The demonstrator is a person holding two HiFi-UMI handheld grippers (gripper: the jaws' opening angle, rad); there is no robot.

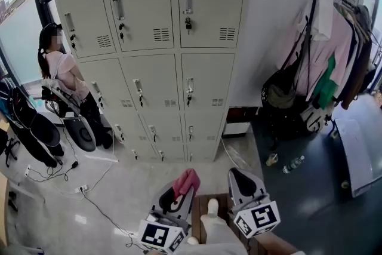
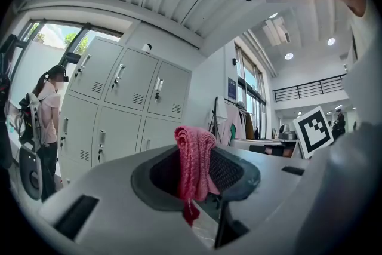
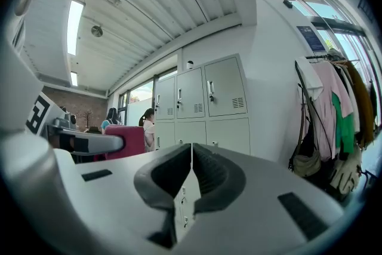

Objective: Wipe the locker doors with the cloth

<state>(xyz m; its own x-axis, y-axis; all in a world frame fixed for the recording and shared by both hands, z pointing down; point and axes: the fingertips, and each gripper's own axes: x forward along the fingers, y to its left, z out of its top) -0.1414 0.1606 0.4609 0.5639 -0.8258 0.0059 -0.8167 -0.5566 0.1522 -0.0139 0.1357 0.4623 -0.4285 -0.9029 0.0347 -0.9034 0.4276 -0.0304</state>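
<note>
A bank of grey lockers (image 1: 161,51) stands ahead against the white wall, three columns wide, all doors closed. My left gripper (image 1: 181,188) is low in the head view, shut on a pink cloth (image 1: 185,182) that sticks up from its jaws. In the left gripper view the cloth (image 2: 194,161) hangs folded between the jaws, with the lockers (image 2: 119,110) well beyond it. My right gripper (image 1: 242,183) is beside the left one, shut with nothing in it; in the right gripper view its jaws (image 3: 191,171) meet, and the lockers (image 3: 203,110) stand far ahead.
A person (image 1: 65,83) stands at the lockers' left side by black chairs (image 1: 36,128). Cables (image 1: 83,188) run across the floor. A clothes rack (image 1: 331,57) with hanging garments and a bag (image 1: 280,92) fills the right. Bottles (image 1: 286,163) stand on the dark floor.
</note>
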